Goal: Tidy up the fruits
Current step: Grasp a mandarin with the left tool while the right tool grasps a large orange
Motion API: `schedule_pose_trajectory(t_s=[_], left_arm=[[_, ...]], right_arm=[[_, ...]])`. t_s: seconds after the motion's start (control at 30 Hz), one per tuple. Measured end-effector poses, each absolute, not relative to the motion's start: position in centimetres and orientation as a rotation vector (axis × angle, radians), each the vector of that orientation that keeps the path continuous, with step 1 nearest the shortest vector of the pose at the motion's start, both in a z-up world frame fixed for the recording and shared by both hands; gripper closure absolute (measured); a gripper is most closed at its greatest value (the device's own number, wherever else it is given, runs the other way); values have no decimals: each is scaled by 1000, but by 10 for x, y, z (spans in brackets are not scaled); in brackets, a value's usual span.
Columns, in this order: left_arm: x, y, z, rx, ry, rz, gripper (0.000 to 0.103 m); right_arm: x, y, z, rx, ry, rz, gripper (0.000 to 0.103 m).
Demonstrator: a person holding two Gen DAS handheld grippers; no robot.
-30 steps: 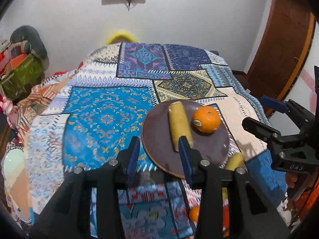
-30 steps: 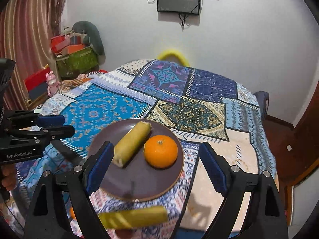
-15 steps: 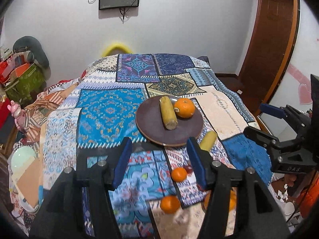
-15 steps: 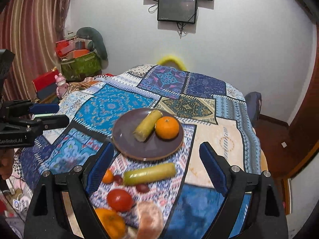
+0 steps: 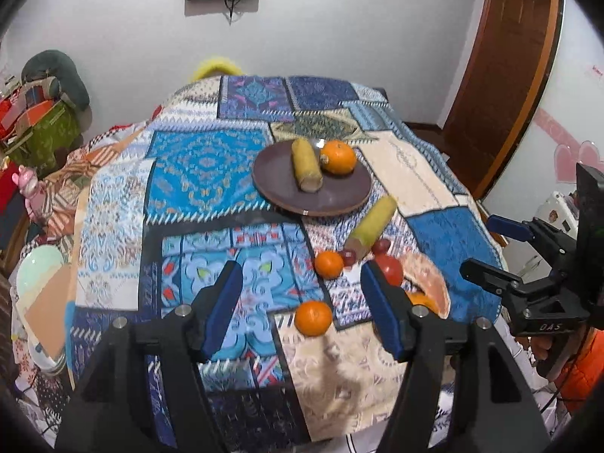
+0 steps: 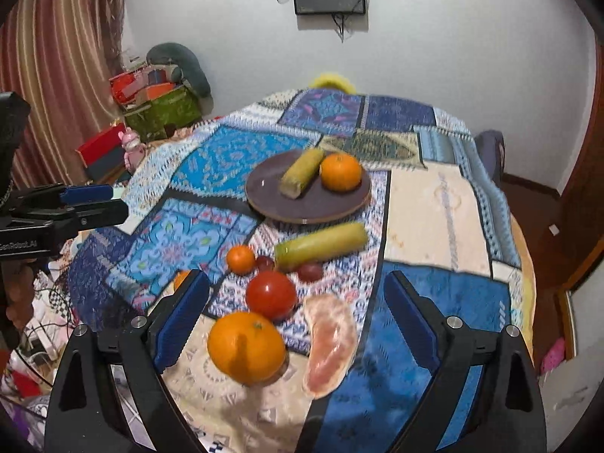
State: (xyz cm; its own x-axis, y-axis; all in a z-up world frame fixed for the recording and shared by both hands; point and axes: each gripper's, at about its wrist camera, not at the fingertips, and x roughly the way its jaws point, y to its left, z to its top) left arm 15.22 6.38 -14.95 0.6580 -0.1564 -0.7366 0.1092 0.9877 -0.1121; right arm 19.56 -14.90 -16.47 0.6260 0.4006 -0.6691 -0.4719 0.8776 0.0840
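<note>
A dark round plate (image 5: pixel 287 192) (image 6: pixel 264 192) on the patchwork cloth holds a yellow-green banana piece (image 5: pixel 306 164) (image 6: pixel 302 173) and an orange (image 5: pixel 338 156) (image 6: pixel 340 171). Nearer me lie a second banana piece (image 5: pixel 372 221) (image 6: pixel 321 245), a small orange (image 5: pixel 328 264) (image 6: pixel 241 259), another orange (image 5: pixel 313 317), a tomato (image 6: pixel 271 294), a big orange (image 6: pixel 246 346), a grapefruit wedge (image 6: pixel 330 343) and dark grapes (image 6: pixel 310 271). My left gripper (image 5: pixel 302 305) is open and empty above the near fruit. My right gripper (image 6: pixel 294 324) is open and empty over the tomato and big orange.
The cloth-covered round table (image 5: pixel 204 158) drops off at its near edge. A pale bowl (image 5: pixel 37 268) sits at the left edge. Boxes and bags (image 6: pixel 158 102) stand by the wall at left. A wooden door (image 5: pixel 502 75) is at right.
Both grippers have pulled back and up from the plate, so the loose fruit near the table's front edge has come into view. The left jaws have opened wider.
</note>
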Motion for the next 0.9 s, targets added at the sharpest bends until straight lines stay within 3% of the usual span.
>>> schedule_pose_trajectory(t_s=[0.57, 0.9], left_arm=[[150, 69, -199, -70, 929, -144, 38], [157, 66, -217, -77, 977, -167, 38]], right_arm=[[197, -116, -224, -92, 956, 612, 11], [200, -96, -244, -158, 1012, 621, 28]])
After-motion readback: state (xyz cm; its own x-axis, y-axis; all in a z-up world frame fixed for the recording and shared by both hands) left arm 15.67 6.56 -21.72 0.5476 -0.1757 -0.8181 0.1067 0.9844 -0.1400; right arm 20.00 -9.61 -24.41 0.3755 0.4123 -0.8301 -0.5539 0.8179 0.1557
